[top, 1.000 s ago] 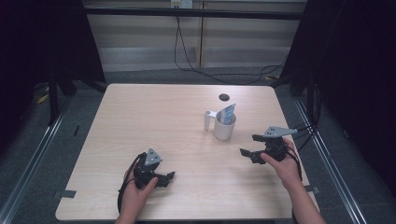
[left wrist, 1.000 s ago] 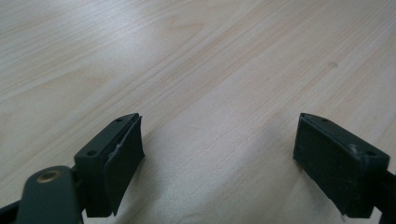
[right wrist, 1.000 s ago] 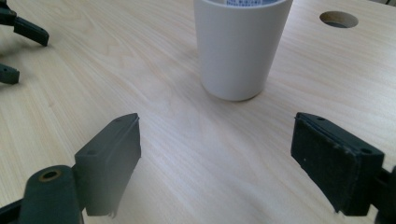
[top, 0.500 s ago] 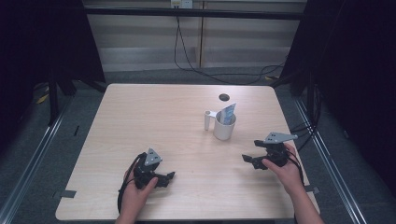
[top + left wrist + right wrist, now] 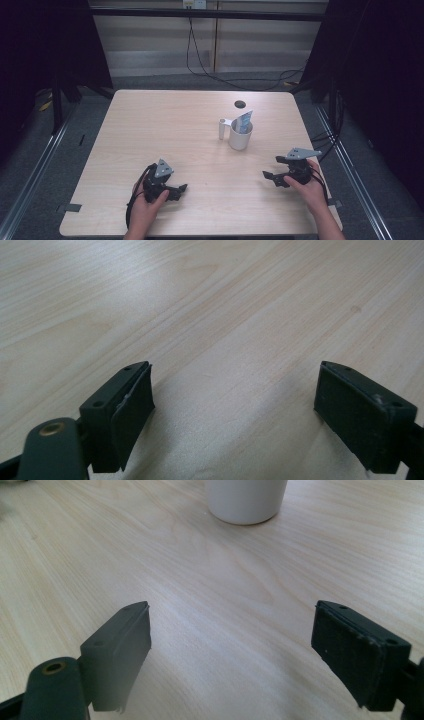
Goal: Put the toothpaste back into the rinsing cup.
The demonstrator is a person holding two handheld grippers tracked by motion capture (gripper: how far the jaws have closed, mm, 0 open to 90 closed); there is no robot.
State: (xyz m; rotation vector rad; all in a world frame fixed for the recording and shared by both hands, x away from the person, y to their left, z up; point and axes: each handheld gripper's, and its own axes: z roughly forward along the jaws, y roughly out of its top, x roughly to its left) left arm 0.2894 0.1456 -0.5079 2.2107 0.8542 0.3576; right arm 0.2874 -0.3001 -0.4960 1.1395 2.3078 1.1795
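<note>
White cup (image 5: 240, 137) upright right of centre on the wooden surface (image 5: 165, 125), blue packet (image 5: 244, 121) standing inside, white tube (image 5: 221, 130) just beside. Left tongs (image 5: 179, 189) and right tongs (image 5: 270, 169) low near the front edge, well apart, both spread wide, nothing gripped.

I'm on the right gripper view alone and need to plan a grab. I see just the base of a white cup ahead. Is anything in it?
Observer: Yes. In the high view a blue and white packet sticks up out of the cup.
Operator: Where is the left gripper?
Observer: The left gripper sits low at the near left of the table, well apart from the cup, with its jaws open and nothing between them.
</note>
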